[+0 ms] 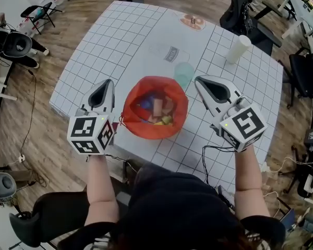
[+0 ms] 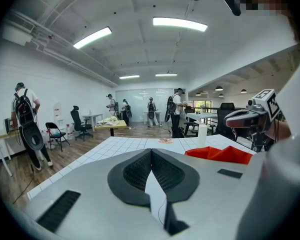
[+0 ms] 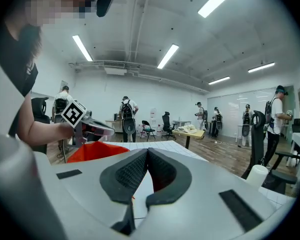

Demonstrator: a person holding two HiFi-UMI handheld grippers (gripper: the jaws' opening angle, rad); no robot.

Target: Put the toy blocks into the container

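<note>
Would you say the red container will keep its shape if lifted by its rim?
Probably not: the red container has a wrinkled, uneven rim, like soft fabric, so it may fold. The blocks inside would likely make it sag.

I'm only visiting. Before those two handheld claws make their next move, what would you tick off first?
1. Jaws of the left gripper together, nothing between them: ok.
2. Jaws of the right gripper together, nothing between them: ok.
3. All visible toy blocks lie inside the red container: ok.
4. The red container sits open on the table, between both grippers: ok.
5. The teal cup is clear of the container's far rim: cannot tell.
</note>
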